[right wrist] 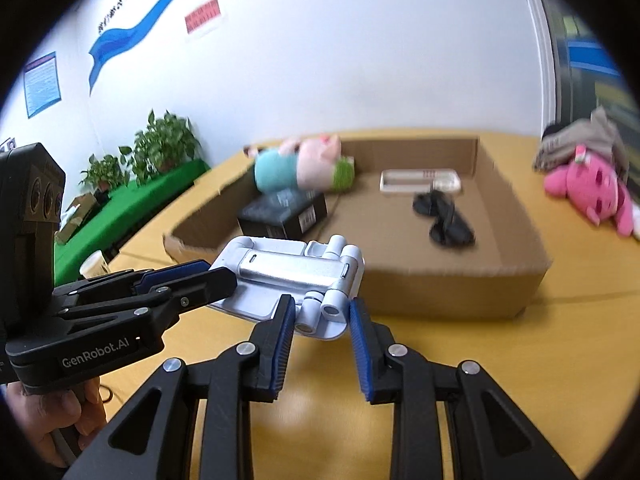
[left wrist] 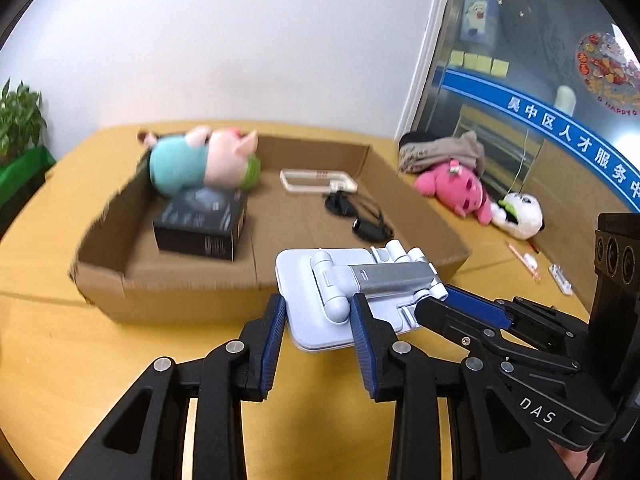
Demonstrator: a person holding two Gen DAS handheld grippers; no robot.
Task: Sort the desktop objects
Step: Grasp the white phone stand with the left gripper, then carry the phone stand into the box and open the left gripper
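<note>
The folding phone stand (left wrist: 352, 292) is off the yellow table (left wrist: 60, 360), carried between my two claws just short of the near wall of the cardboard box (left wrist: 180, 292). My left gripper (left wrist: 320, 312) is clenched on the near edge of its white base plate, the blue pads (left wrist: 276, 320) pressing either side of the plate and hinge; my right gripper (right wrist: 322, 312) grasps the other end, around the hinge barrels, and in the left wrist view it comes in from the right with one finger laid over the stand's corner. I judge the step in hand to be lifting the stand over the wall and setting it down inside. To do that well I should keep both claws level with each other, since the stand is hinged and could fold or twist if one end rises faster. The wall needs clearing by the plate's underside, not only by my fingertips. Inside, the free floor lies in the middle: the black box (left wrist: 200, 224) with the plush pig (left wrist: 200, 160) on it fills the left, the sunglasses (left wrist: 360, 216) and the white case (left wrist: 316, 180) lie further back. I would put it down flat on the near bare cardboard, then loosen one claw before the other.
</note>
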